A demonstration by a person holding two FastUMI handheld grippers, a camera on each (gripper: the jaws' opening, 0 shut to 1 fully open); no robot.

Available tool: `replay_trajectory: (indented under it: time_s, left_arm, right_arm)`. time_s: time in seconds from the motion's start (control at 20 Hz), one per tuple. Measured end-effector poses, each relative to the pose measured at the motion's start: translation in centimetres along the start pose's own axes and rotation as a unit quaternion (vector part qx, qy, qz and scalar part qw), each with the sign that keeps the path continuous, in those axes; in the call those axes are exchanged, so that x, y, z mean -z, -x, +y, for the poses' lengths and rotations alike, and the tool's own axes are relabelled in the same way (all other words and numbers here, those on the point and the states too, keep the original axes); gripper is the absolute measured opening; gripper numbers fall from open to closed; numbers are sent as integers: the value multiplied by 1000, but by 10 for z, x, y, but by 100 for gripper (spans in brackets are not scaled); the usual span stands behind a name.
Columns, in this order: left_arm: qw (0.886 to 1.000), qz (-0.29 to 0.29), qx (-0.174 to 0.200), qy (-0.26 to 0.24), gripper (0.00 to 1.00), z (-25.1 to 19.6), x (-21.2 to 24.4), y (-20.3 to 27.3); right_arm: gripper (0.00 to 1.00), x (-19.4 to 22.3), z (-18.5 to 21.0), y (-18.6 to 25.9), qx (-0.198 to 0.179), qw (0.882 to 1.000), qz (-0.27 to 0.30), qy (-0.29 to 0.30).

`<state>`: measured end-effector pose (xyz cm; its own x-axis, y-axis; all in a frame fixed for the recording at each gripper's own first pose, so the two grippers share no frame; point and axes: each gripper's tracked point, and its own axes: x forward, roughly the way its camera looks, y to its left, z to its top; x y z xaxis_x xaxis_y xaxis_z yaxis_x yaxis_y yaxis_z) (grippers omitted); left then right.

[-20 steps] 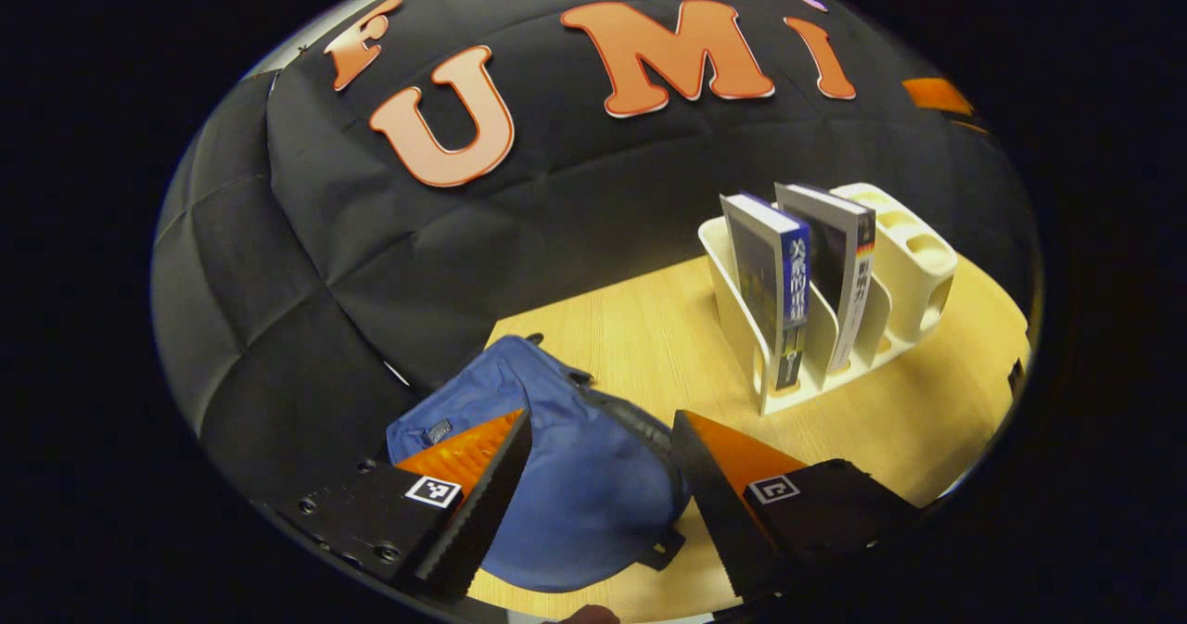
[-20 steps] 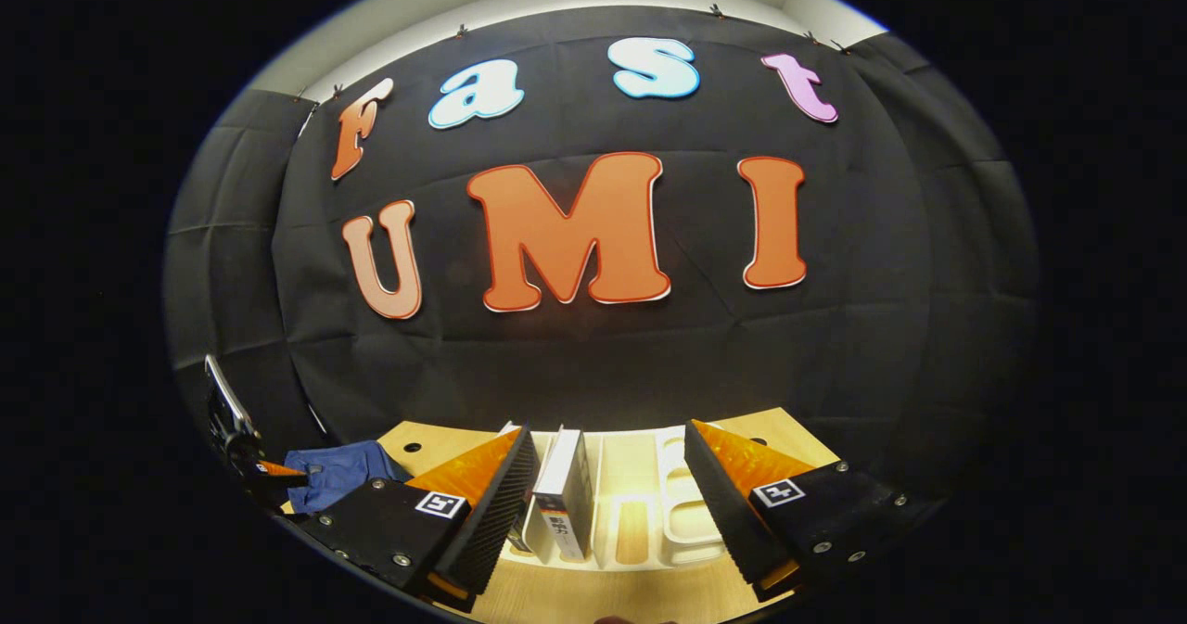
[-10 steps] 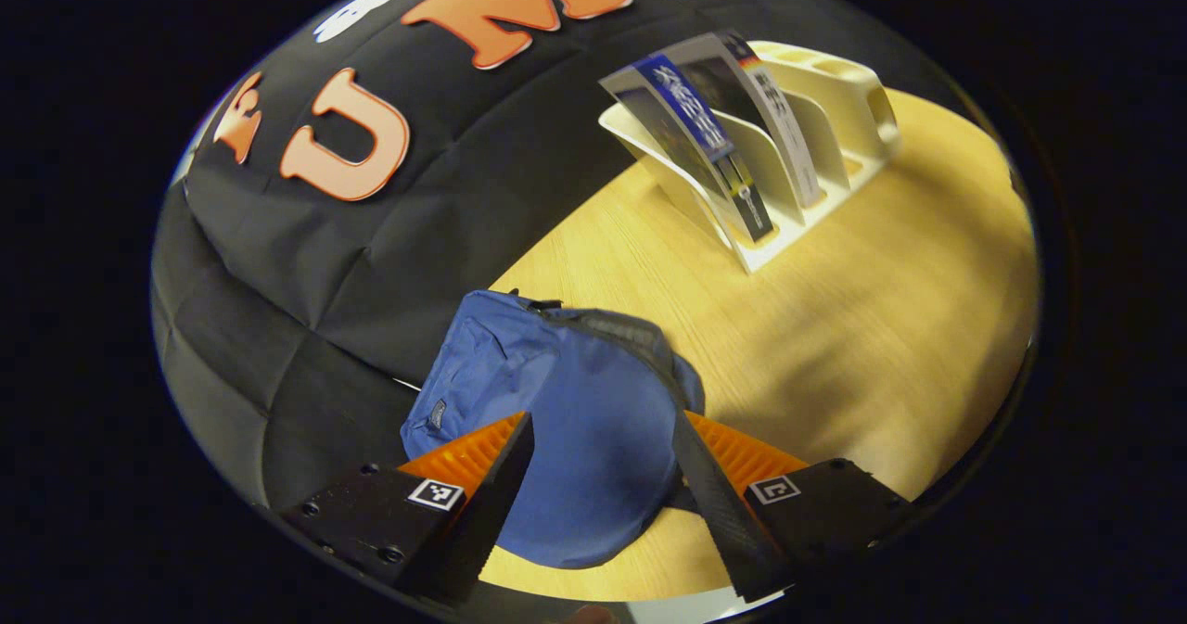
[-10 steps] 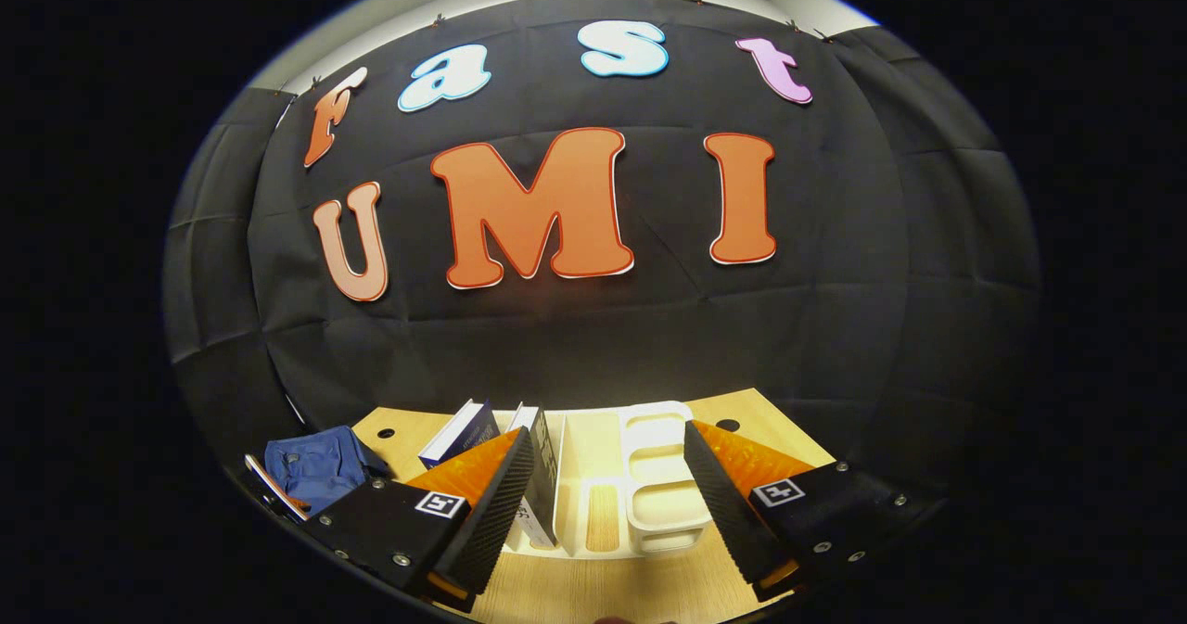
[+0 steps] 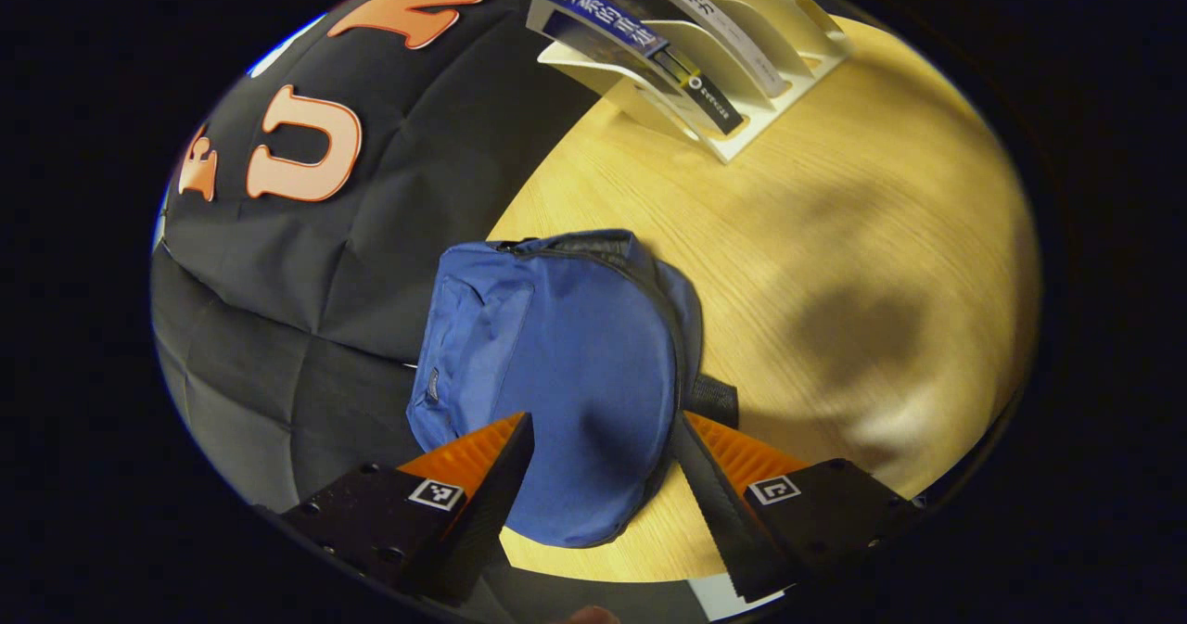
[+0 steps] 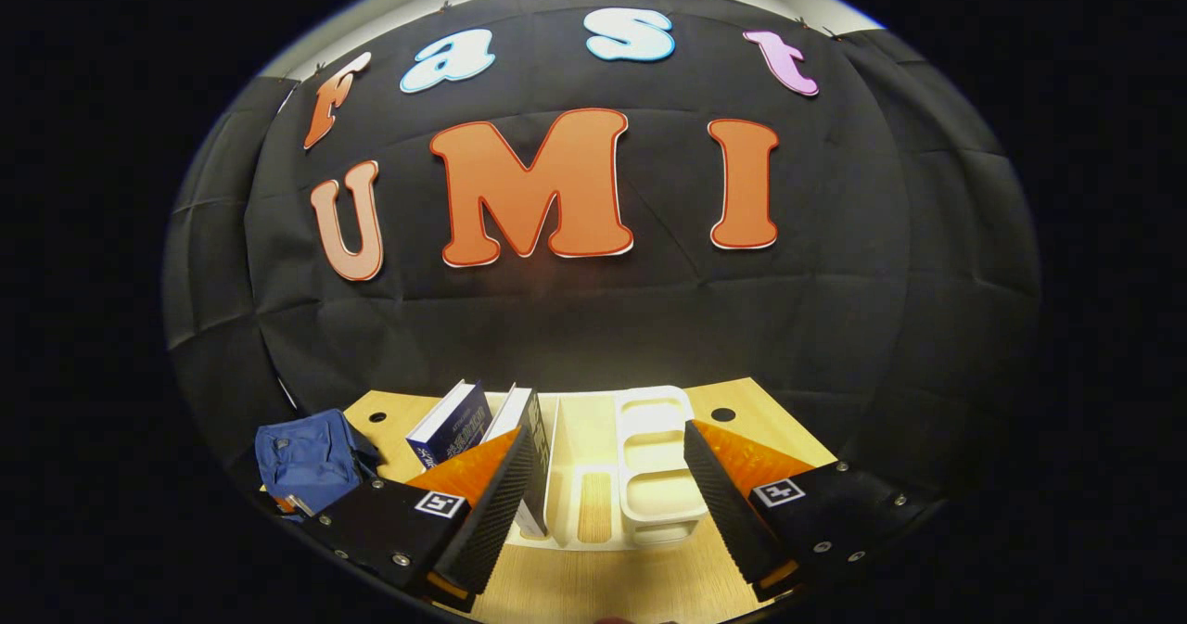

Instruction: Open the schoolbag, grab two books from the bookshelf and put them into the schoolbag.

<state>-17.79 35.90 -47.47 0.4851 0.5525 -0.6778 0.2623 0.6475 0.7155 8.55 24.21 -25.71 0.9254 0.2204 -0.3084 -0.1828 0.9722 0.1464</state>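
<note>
Blue fabric schoolbag point(image 5: 556, 374) lay zipped on the wooden worktop point(image 5: 835, 262); the left hand-held gripper point(image 5: 603, 494), jaws wide, had dropped over it, so opening looked imminent.

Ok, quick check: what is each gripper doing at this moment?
Left gripper: open, empty, over the schoolbag.
Right gripper: open, empty, facing the bookshelf.

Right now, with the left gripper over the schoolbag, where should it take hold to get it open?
Probably at the dark zipper band along the far edge of the schoolbag, coming down from above. The bag lies flat on the table and looks closed; no zipper pull is clear. The left gripper is open over the bag's near, rounded end, which offers only smooth fabric.
</note>
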Motion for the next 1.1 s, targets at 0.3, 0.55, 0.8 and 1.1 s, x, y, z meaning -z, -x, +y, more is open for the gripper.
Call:
replay_trajectory:
  time_s: [0.3,0.55,0.8,1.1]
  left_arm:
    - [999,-6,-21,-27,95,5,0,-4]
    - [999,-9,-27,-30,95,16,0,-6]
    - [1000,-3,-1,-9,54,9,-5,-8]
    - [999,-25,-2,32,7,48,-27,4]
  right_arm:
    - [97,5,9,-1,-5,1000,8,6]
    - [97,7,14,0,-9,1000,8,7]
    - [97,4,14,2,-8,1000,2,12]
    - [97,-1,23,3,-20,1000,0,23]
